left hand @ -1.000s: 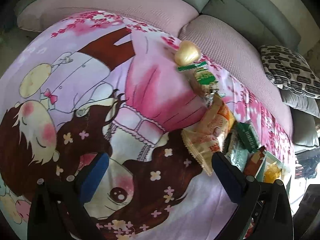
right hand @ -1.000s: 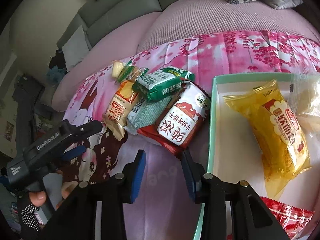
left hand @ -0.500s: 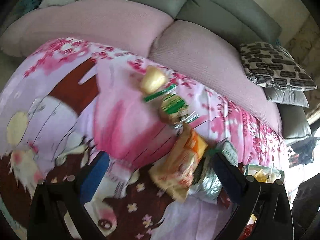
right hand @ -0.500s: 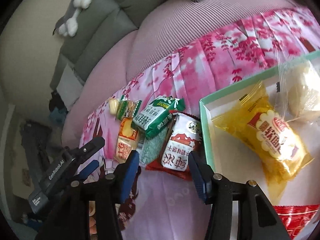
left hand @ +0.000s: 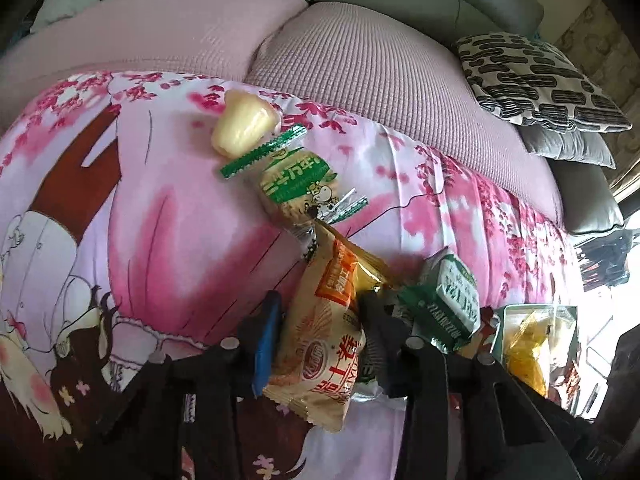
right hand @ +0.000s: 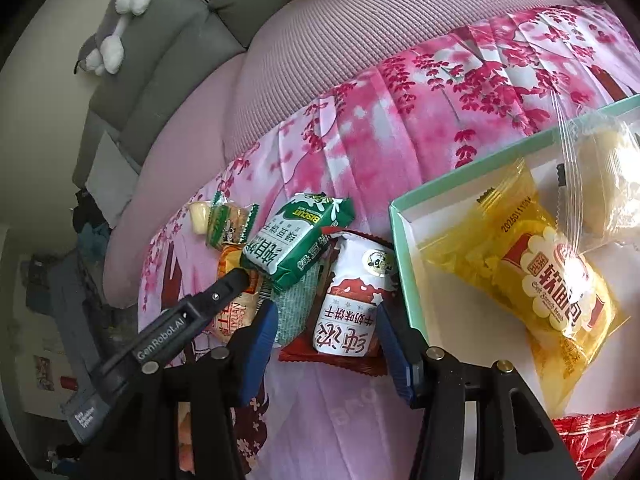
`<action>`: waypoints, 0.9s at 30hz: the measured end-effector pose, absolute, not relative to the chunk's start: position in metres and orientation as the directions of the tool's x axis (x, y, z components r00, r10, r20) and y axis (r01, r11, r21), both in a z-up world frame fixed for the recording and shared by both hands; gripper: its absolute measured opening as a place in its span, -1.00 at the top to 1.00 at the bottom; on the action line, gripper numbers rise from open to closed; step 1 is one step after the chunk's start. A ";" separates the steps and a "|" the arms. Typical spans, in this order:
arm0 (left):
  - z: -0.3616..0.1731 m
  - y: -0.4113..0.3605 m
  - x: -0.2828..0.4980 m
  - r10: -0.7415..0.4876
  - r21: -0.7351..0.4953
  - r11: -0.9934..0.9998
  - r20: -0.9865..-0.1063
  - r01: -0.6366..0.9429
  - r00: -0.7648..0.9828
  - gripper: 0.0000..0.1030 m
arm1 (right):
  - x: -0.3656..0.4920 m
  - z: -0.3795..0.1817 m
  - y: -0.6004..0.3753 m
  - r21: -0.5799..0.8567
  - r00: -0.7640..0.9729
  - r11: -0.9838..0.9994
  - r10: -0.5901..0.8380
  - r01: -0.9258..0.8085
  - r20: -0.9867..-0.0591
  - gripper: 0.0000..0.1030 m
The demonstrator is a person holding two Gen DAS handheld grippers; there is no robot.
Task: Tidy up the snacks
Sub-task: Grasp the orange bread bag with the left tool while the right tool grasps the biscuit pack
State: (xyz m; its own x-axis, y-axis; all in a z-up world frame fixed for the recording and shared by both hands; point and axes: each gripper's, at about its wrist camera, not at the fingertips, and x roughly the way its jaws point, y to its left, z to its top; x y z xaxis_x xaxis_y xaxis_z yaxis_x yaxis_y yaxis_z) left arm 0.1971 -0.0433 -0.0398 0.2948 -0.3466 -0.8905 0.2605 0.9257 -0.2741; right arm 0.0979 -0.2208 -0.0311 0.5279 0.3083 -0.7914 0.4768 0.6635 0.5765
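Left wrist view
- Left claw [left hand: 320,344]: its jaws have just been closing and now clamp the orange packet [left hand: 326,344] from both sides; the blue pad presses the packet's left edge, the black finger its right.
- Orange packet: lies lengthwise between the fingers on the pink blanket [left hand: 160,220], its top end reaching up to the green-white packet [left hand: 298,186].
- Yellow sweet [left hand: 242,126]: just above the green-white packet, touching its crimped end.
- Green biscuit pack [left hand: 452,300]: right of the claw, partly on top of the other snacks.
- Box [left hand: 502,328]: at the right edge, a yellow bag [left hand: 528,344] inside.
- Behind: pink cushions [left hand: 360,64] and a patterned pillow [left hand: 536,80].

Right wrist view
- Right claw [right hand: 326,340]: jaws apart, having just opened wider; the red-white packet [right hand: 352,308] lies between the blue pads, neither pad pressing on it as far as can be seen.
- Red-white packet: on the blanket, just left of the box wall [right hand: 404,268].
- Green biscuit pack [right hand: 294,240]: above and left, overlapping a pale green packet [right hand: 294,308].
- Left claw [right hand: 236,280]: its tip sits on the orange packet [right hand: 234,308].
- Box: holds the yellow bag [right hand: 528,264], a clear bag [right hand: 600,184] and a red packet [right hand: 588,436] in its lower corner.
- Plush toy [right hand: 112,20]: on the grey sofa back.
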 end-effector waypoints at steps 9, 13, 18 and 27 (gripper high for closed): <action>-0.038 -0.005 0.180 -0.275 -0.247 0.961 -0.901 0.124 0.336 0.22 | 0.101 -0.034 -0.222 0.548 0.497 0.666 0.294 0.506 -0.816 -0.07; -0.037 0.014 0.174 -0.282 -0.269 0.959 -0.894 0.086 0.347 0.22 | 0.103 -0.033 -0.218 0.526 0.480 0.676 0.280 0.516 -0.831 -0.07; -0.038 0.019 0.171 -0.296 -0.287 0.955 -0.891 0.078 0.345 0.22 | 0.116 -0.033 -0.209 0.488 0.444 0.706 0.268 0.514 -0.855 -0.07; -0.039 0.019 0.171 -0.304 -0.298 0.952 -0.890 0.074 0.339 0.19 | 0.129 -0.051 -0.202 0.477 0.415 0.694 0.274 0.539 -0.867 -0.08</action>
State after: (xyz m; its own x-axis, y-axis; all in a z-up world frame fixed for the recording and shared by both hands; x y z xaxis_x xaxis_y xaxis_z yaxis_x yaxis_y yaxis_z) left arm 0.1707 0.0192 -0.0394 0.3393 -0.3044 -0.8901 0.0736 0.9519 -0.2975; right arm 0.1285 -0.2025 -0.0513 0.4154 0.2736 -0.8675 0.5392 0.6940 0.4771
